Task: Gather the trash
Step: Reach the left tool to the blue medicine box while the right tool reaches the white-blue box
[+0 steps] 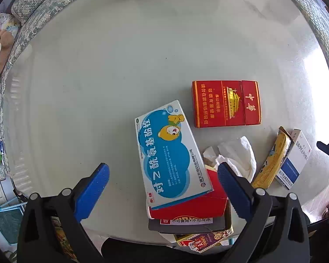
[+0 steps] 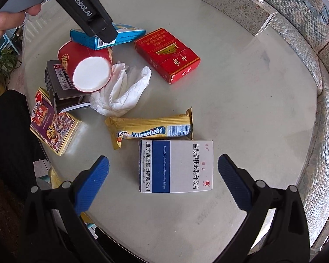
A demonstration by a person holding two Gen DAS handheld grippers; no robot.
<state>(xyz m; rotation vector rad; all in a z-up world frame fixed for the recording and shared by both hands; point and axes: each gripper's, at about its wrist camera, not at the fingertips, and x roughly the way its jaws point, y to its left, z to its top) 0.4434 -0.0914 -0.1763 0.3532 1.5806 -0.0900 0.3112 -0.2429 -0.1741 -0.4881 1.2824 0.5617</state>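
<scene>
Trash lies on a round glass table (image 1: pixel 98 65). My left gripper (image 1: pixel 163 188) is open above a blue medicine box with a bear (image 1: pixel 168 153), which leans on a tipped red paper cup (image 2: pixel 85 68). A red cigarette pack (image 1: pixel 226 104), crumpled white tissue (image 2: pixel 122 89), a yellow Alpenliebe wrapper (image 2: pixel 151 128) and a white-and-blue medicine box (image 2: pixel 175 166) lie close by. My right gripper (image 2: pixel 163 186) is open, with the white-and-blue box between its fingers. The left gripper also shows in the right wrist view (image 2: pixel 98 28), over the blue box.
A dark box (image 2: pixel 59 87) and a purple-and-gold card box (image 2: pixel 52 125) sit at the table's near-left edge. A patterned tissue box (image 2: pixel 239 6) stands at the far side. A patterned sofa (image 2: pixel 313 32) curves around the table.
</scene>
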